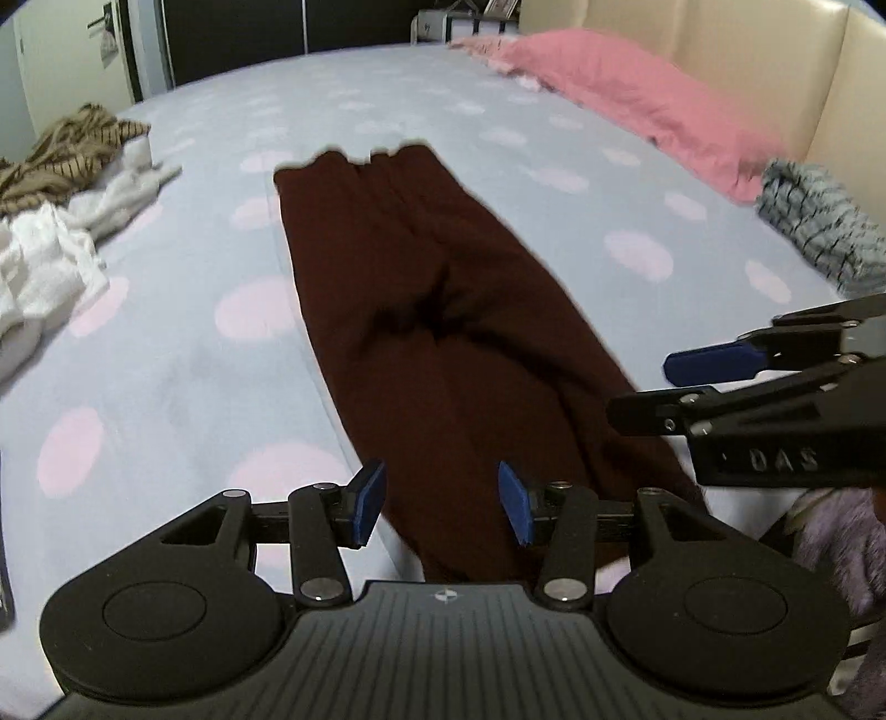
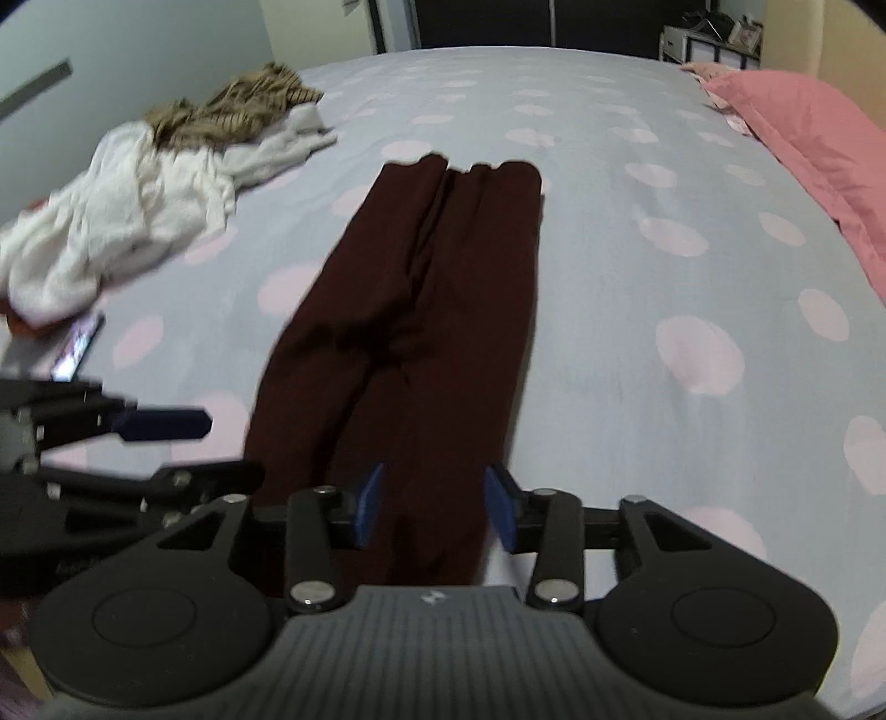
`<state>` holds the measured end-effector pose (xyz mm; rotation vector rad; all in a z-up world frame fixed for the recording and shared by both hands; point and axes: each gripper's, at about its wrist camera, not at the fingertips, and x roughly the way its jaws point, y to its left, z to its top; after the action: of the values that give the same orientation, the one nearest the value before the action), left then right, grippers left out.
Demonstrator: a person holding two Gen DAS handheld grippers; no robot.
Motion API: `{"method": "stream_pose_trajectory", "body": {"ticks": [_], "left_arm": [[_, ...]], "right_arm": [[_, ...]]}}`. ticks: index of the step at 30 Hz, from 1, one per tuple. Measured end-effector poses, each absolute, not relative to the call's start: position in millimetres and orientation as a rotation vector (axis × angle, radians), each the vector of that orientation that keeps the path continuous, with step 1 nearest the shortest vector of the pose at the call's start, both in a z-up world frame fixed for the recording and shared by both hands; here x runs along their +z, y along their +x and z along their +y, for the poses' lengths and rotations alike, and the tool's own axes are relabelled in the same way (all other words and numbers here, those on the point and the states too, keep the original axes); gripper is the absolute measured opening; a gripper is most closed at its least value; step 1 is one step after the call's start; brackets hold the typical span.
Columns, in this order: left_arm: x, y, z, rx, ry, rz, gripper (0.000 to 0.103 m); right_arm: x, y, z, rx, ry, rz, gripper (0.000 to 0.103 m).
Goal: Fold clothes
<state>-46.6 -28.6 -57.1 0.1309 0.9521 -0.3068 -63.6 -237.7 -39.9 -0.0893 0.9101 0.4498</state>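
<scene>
Dark maroon trousers [image 2: 421, 310] lie lengthwise and folded leg over leg on a pale blue bed sheet with pink dots [image 2: 637, 310]. The left gripper [image 1: 440, 501] hovers above their near end with its blue pads apart and nothing between them but the cloth below. The right gripper [image 2: 437, 507] is likewise parted over the same end, gripping nothing. Only the left wrist view shows a folded grey checked garment [image 1: 819, 227] at the foot of a pink pillow [image 1: 637, 105], a cream padded headboard [image 1: 747, 50] behind it, and a purple sleeve [image 1: 841, 543] at the lower right. Only the right wrist view shows a phone [image 2: 77, 346] lying on the sheet beside a heap of white clothing [image 2: 122, 210] topped by a brown striped garment [image 2: 232, 108].
</scene>
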Motion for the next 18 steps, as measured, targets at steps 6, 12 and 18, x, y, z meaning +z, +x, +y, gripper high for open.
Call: {"method": "stream_pose_trajectory", "body": {"ticks": [6, 12, 18], "left_arm": [[-83.0, -63.1, -40.7, -0.256, 0.243, 0.945, 0.043], [-77.3, -85.4, -53.4, -0.247, 0.338, 0.848, 0.043], [-69.7, -99.9, -70.8, -0.225, 0.419, 0.743, 0.042]], "right_arm": [[-66.6, -87.5, -234.1, 0.463, -0.154, 0.908, 0.052], [-79.1, -95.7, -235.4, 0.437, -0.211, 0.885, 0.044], [-68.0, -107.6, -237.0, 0.429, -0.239, 0.820, 0.050]]}}
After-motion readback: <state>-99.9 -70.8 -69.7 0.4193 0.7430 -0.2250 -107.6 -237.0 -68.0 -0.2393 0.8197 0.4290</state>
